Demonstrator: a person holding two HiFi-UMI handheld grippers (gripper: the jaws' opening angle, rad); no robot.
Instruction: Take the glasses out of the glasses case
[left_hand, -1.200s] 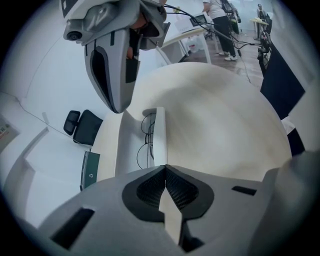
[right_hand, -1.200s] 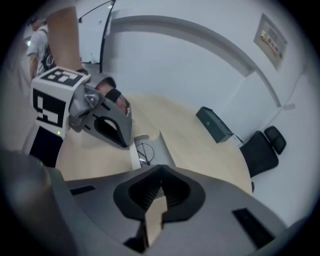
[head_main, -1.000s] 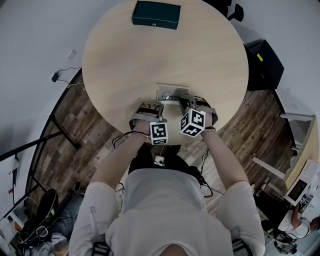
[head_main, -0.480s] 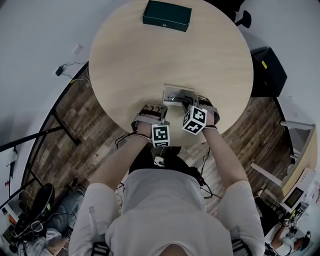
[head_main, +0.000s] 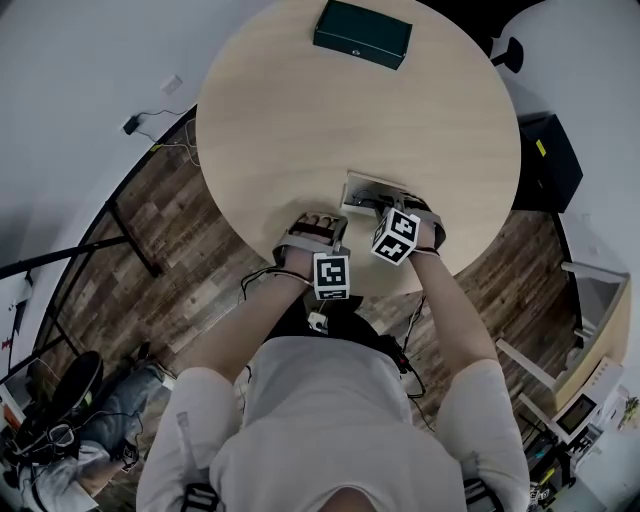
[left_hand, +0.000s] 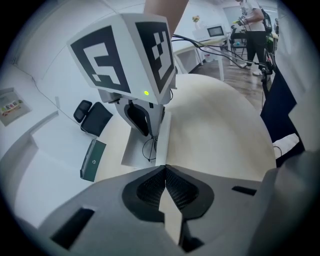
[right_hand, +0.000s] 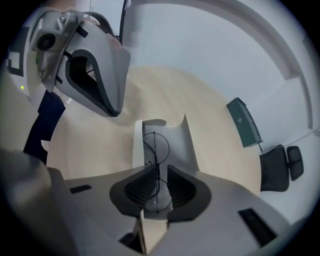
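Just been narrowing right gripper (right_hand: 158, 186) around glasses (right_hand: 159, 148) in case (right_hand: 184, 145), pads apart. Holding left gripper (left_hand: 165, 186) clenched, empty, left of case.

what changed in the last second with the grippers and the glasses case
The right gripper came down over the open case. Its jaws have just been closing and now straddle the glasses, with a gap still showing, so the glasses are not yet gripped. The left gripper stayed shut beside the case. The case and the green box stayed put on the table.
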